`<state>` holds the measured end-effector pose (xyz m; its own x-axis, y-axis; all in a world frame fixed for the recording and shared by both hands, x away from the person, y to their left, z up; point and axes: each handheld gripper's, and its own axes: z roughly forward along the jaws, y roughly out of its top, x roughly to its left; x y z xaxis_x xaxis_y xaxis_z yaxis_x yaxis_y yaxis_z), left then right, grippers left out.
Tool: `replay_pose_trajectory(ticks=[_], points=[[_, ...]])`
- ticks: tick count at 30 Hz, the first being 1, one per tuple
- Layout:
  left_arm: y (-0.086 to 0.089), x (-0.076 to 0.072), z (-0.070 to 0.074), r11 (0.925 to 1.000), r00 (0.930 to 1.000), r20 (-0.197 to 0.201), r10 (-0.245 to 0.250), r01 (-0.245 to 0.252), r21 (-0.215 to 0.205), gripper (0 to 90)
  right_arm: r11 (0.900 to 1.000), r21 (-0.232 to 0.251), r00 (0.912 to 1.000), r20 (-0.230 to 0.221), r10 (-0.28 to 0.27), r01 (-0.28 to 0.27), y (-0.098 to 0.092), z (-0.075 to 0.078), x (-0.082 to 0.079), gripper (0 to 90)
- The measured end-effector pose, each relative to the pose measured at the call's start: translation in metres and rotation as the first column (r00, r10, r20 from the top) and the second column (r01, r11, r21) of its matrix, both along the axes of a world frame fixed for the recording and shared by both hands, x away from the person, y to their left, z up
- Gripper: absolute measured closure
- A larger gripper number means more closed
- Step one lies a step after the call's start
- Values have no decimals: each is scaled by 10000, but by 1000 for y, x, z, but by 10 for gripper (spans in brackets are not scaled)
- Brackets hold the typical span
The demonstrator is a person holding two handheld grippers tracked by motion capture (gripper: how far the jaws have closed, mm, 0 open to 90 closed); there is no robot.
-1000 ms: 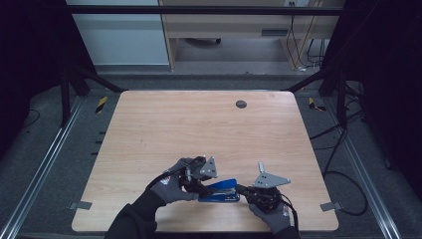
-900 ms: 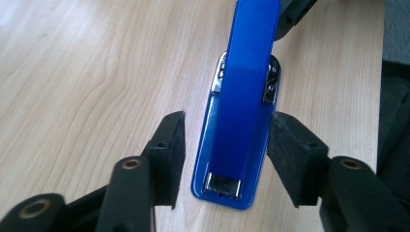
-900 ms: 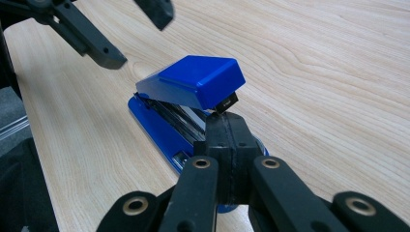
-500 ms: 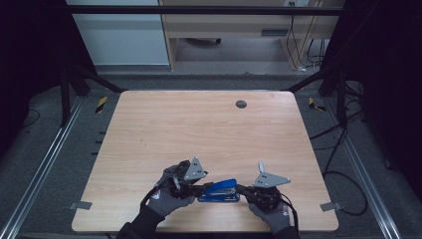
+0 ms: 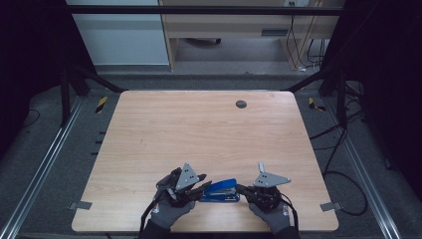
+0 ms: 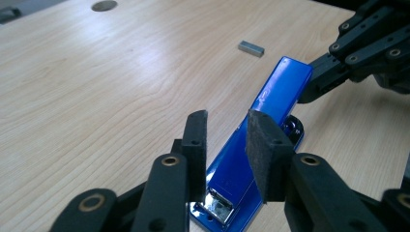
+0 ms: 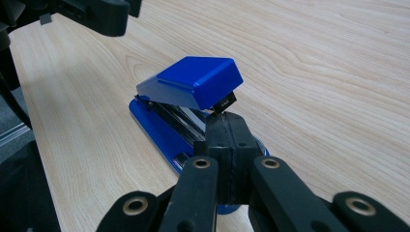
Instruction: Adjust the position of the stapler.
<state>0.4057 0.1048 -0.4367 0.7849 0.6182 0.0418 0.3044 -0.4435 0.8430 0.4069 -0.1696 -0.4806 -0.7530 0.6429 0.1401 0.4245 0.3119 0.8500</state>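
1. Blue stapler (image 5: 221,190), one item. It lies flat on the wooden table (image 5: 199,129) near the near edge, between the two tongs, long axis running left to right.

2. Build, as judged: painted metal or hard plastic shell over a bright steel channel. It is likely stiff, fairly light and smooth-sided, so it could slip under a light pinch. The hinged top stands lifted off the base at the right-hand end, so the two halves can pivot against each other.

3. Best hold, as judged: across the narrow sides of the top arm or base, where the padded faces meet flat walls. The sloped cap gives the pads no flat wall.

4. Left tongs (image 6: 226,145), one item. Jaws have just been closing and stand either side of the stapler's left end (image 6: 237,166), with gaps visible. The pads are not yet pressing, so nothing is gripped.

5. Right tongs (image 7: 227,140), one item. Jaws are fully together, nothing held between them. The closed tips are pushed in under the raised cap (image 7: 193,82) at the right end, resting on the base.

6. Small grey block (image 6: 251,48), one item, resembling a strip of staples. It lies on the table beyond the stapler, well apart.

7. Dark round hole (image 5: 241,104), one, in the table's far side.

8. Gloved hands, two, one on each of the tongs.
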Motion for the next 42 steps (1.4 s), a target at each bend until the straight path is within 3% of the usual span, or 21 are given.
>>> replay_pose_trajectory(ticks=[5, 10, 15, 21, 28, 42], points=[[2, -14, -6, 9950, 9961, 342, 817, -795, -604, 753, 10000, 16, 10000, -10, -15, 15, 0, 0, 0, 900], [2, -27, -20, 9793, 9875, 351, 1540, -1478, -1383, 823, 10000, 10, 10000, 3, -13, 13, 0, 0, 1, 900], [0, -38, -33, 9691, 9772, 490, 2068, -1977, -1478, 871, 10000, 35, 10000, 18, -19, 19, -1, 1, 1, 900], [0, -49, -43, 9604, 9728, 316, 2294, -2210, -1695, 897, 10000, 69, 10000, -21, -37, 37, -1, 0, 1, 900], [-13, -53, -55, 9646, 9734, 359, 2262, -2187, -1474, 898, 10000, 92, 10000, -7, -6, 6, 0, 0, 1, 900], [-56, -46, -76, 9738, 9815, 18, 1915, -1898, -1249, 899, 9999, 143, 10000, 51, 53, -54, 0, 1, 1, 900]])
